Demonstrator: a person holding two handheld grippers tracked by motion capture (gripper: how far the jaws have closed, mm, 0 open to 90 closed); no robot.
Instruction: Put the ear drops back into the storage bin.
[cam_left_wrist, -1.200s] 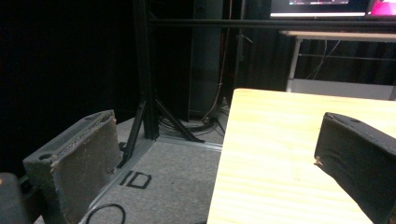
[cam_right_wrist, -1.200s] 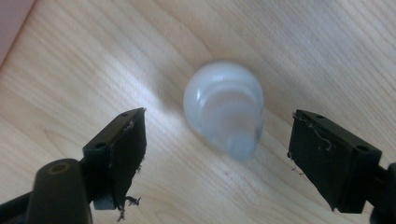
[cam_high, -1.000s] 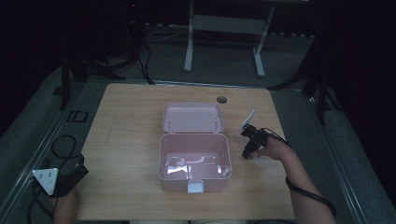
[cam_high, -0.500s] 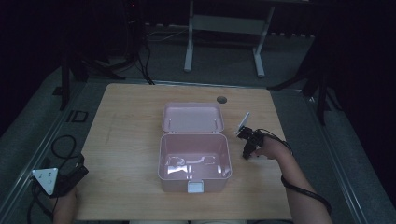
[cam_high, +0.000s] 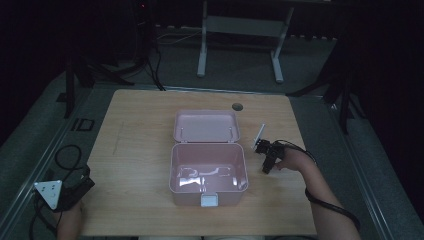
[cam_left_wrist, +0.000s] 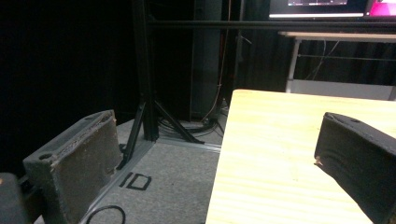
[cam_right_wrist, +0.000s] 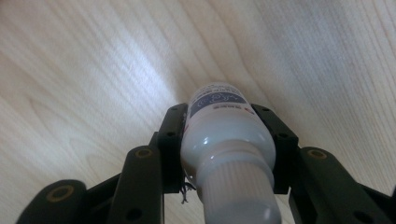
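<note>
An open pink plastic box (cam_high: 209, 170) stands in the middle of the wooden table (cam_high: 135, 135), its lid (cam_high: 206, 126) laid back and its inside bare. Just right of the box, my right gripper (cam_high: 266, 162) points down at the tabletop. In the right gripper view it (cam_right_wrist: 227, 140) is shut on a small white bottle (cam_right_wrist: 226, 135) with a ribbed cap and a blue label, held low over the wood. My left gripper (cam_high: 67, 192) is off the table's front left corner, and in the left gripper view it (cam_left_wrist: 215, 163) stands open with nothing between its fingers (cam_left_wrist: 79, 158).
A round cable hole (cam_high: 237, 106) lies in the table behind the box. Black stand legs (cam_left_wrist: 149, 112) and cables (cam_high: 67, 155) are on the grey floor left of the table. A white desk frame (cam_high: 240, 25) stands farther back.
My right gripper has shifted a little leftward and nearer to the person with the bottle in it. The left gripper has stayed in place.
</note>
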